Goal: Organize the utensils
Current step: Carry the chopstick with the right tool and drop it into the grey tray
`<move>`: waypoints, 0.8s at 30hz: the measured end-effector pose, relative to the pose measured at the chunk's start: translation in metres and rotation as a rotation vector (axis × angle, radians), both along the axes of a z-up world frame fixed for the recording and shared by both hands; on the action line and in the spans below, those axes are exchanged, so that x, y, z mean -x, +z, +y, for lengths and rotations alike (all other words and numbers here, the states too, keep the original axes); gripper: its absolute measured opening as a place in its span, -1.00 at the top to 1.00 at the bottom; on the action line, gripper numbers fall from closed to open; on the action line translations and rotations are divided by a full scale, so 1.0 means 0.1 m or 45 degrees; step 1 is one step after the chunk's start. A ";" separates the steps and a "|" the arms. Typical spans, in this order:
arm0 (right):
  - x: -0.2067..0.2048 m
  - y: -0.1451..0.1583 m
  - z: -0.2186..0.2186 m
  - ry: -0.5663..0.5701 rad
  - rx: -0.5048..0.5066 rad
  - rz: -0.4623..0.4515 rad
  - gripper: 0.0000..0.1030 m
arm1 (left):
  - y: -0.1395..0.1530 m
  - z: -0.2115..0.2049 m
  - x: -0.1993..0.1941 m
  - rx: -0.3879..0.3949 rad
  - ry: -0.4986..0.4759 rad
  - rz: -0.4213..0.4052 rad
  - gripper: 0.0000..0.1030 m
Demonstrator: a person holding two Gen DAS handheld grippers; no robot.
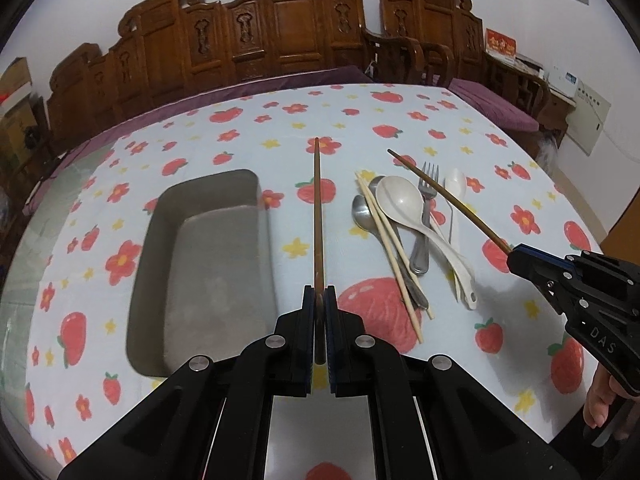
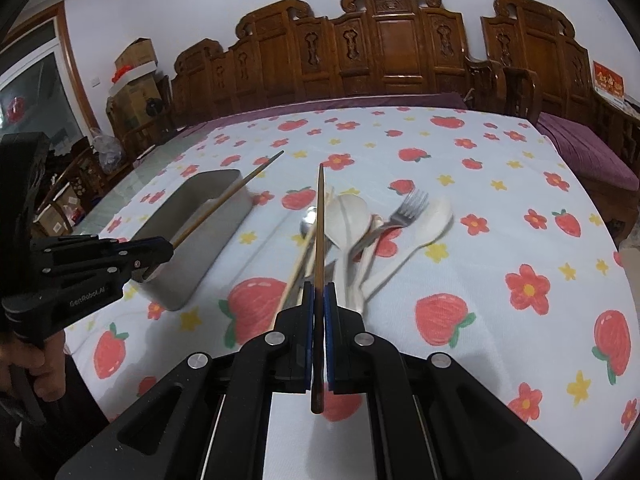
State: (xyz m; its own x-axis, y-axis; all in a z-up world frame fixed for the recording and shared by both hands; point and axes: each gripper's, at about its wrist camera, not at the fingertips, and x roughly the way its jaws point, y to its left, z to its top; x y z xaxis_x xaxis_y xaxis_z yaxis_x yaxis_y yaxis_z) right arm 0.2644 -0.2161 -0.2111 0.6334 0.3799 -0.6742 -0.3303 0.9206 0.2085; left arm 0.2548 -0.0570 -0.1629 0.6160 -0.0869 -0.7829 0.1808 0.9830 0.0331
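Note:
My left gripper (image 1: 319,296) is shut on a brown chopstick (image 1: 317,216) that points forward above the cloth, just right of the grey tray (image 1: 160,240). My right gripper (image 2: 319,292) is shut on a second brown chopstick (image 2: 319,232), held above the utensil pile. It also shows in the left wrist view (image 1: 516,258) with its chopstick (image 1: 448,196). The left gripper shows in the right wrist view (image 2: 166,250) with its chopstick (image 2: 228,196) over the tray (image 2: 224,240). The pile holds pale chopsticks (image 1: 388,248), a metal spoon (image 1: 362,212), a white ladle spoon (image 1: 400,198), a fork (image 1: 427,188) and a white spoon (image 1: 456,184).
The table has a white cloth with strawberries and flowers (image 1: 400,120). Carved wooden chairs (image 1: 288,20) stand along the far edge. Cardboard boxes (image 2: 136,68) and a window are at the far left in the right wrist view.

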 end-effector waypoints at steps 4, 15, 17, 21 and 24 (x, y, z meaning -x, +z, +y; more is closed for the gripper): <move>0.06 0.06 0.15 0.032 0.027 -0.018 0.89 | 0.06 0.13 0.04 0.007 0.006 -0.008 0.92; 0.17 0.25 0.68 0.138 0.135 -0.064 0.89 | 0.01 0.70 0.06 0.004 0.064 0.052 0.92; 0.17 0.31 0.74 0.148 0.140 -0.075 0.89 | -0.01 0.79 0.05 0.006 0.069 0.067 0.92; 0.16 0.40 0.88 0.166 0.151 -0.085 0.89 | -0.08 0.91 0.00 0.001 0.070 0.102 0.92; 0.16 0.40 0.97 0.181 0.156 -0.081 0.89 | -0.13 0.96 -0.05 -0.009 0.068 0.126 0.92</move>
State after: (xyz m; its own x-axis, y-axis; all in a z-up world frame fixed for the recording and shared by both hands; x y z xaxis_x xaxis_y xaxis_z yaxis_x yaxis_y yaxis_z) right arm 0.2487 -0.1186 -0.1707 0.6218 0.3861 -0.6814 -0.4676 0.8810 0.0726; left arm 0.2602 0.0388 -0.1758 0.5391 -0.0505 -0.8407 0.1308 0.9911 0.0243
